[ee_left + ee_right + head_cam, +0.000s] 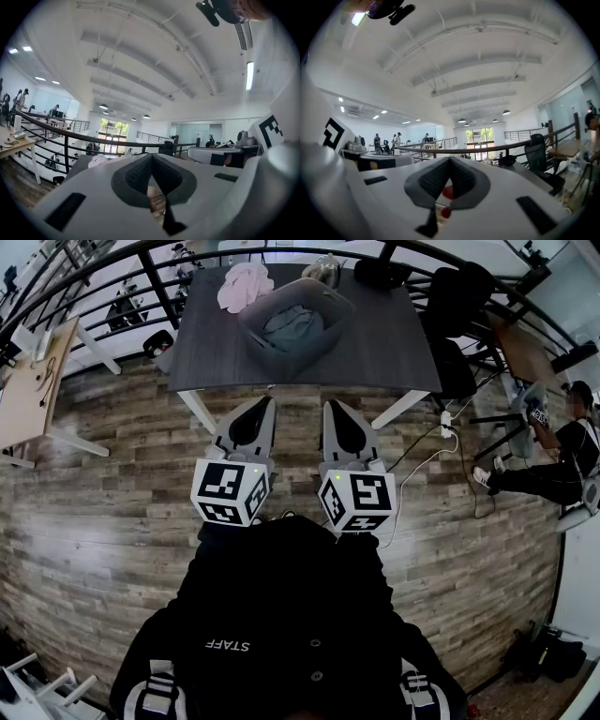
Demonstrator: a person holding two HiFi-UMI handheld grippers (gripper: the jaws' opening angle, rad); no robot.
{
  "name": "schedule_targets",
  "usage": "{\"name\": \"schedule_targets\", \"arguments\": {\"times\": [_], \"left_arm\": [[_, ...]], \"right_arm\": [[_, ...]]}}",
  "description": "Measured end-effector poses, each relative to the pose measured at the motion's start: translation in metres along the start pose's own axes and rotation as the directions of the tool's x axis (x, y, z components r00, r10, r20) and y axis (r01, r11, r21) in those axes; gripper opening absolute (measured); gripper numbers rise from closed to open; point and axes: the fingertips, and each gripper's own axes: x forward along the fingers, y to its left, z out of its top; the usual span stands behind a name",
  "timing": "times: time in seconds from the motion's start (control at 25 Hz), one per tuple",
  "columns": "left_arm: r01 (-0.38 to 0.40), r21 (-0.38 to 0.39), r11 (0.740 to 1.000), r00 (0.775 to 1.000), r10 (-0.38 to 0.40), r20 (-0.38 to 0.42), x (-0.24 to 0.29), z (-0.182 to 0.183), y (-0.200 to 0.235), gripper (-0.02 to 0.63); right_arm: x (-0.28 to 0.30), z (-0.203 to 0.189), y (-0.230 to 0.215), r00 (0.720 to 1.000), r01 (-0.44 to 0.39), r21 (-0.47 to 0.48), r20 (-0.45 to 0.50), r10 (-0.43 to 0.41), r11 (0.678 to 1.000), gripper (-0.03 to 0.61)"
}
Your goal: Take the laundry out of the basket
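Observation:
A grey laundry basket [281,351] stands on the dark table [384,352] with a blue-grey garment [292,324] bunched inside it. A pink cloth [244,285] lies on the table just left of the basket, and it shows small in the left gripper view [97,161]. My left gripper [266,402] and right gripper [330,407] hang side by side over the wooden floor, short of the table's near edge, and point at it. Both are shut with nothing held: the left jaws [151,157] meet at the tip, and so do the right jaws [449,159].
A black railing curves behind the table. Dark office chairs [459,296] stand at its right, and a person [562,460] sits farther right. A wooden desk [23,395] is at the left. A white cable and power strip [446,423] lie on the floor by the table's right leg.

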Motion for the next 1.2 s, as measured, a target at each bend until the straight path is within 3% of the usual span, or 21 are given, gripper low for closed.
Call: {"name": "schedule_targets", "arguments": {"times": [0.28,0.76,1.2], "left_arm": [[-0.002,0.001,1.0,1.0,0.002,-0.009,0.012,-0.005,0.0,0.002],[-0.024,-0.012,1.0,0.999,0.024,-0.032,0.031,-0.019,0.0,0.002],[-0.086,-0.035,0.996,0.995,0.084,-0.061,0.051,-0.037,0.007,0.002]], "right_arm": [[0.006,0.0,-0.011,1.0,-0.001,0.037,0.015,0.001,0.999,0.014],[0.021,-0.013,-0.027,1.0,-0.002,0.014,-0.017,0.002,1.0,0.014],[0.036,-0.033,-0.04,0.995,-0.068,0.015,-0.071,0.069,0.998,0.014]]}}
